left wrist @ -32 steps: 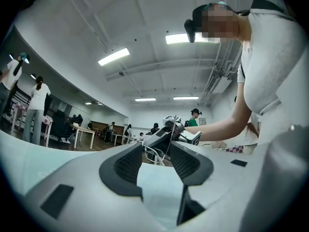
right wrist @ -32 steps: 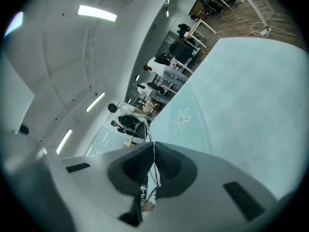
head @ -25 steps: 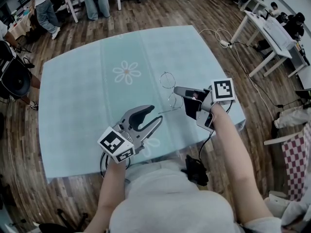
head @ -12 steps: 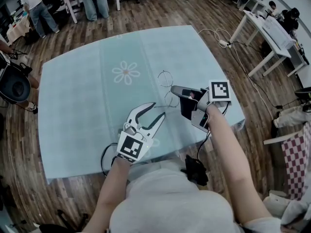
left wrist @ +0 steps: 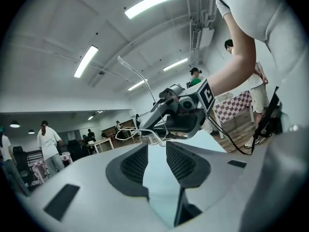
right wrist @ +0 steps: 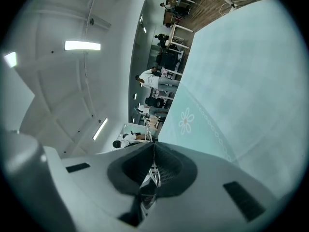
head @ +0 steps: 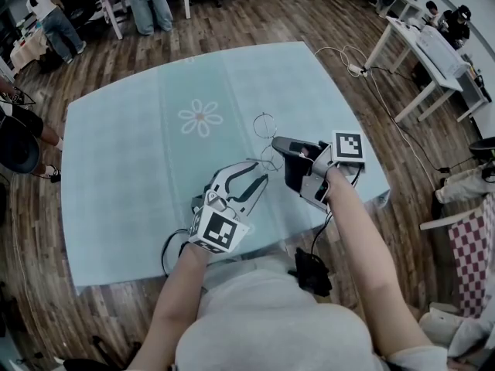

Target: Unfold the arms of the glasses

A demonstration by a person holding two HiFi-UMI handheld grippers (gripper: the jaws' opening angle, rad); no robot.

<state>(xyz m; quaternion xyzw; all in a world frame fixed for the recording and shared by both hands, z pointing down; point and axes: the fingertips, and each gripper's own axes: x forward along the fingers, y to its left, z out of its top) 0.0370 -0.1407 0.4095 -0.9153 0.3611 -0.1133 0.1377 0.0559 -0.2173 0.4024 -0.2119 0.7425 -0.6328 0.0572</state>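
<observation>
Thin wire-rimmed glasses hang over the pale teal tablecloth, held at one side by my right gripper, which is shut on the frame. In the right gripper view the wire is pinched between the dark pads. My left gripper sits just near-left of the glasses, pointing at them. Its jaws have just been closing, but they still stand apart with nothing between them. In the left gripper view the jaws show bare cloth in the gap, and beyond them one glasses arm sticks upward from the right gripper.
A daisy print marks the cloth at the far centre. A white cable and plug lie at the table's far right corner. White desks stand to the right, and people stand past the far edge.
My left gripper has rolled so its marker cube faces up, shifted right toward the glasses, and its jaws have narrowed. The right gripper has kept the glasses in place.
</observation>
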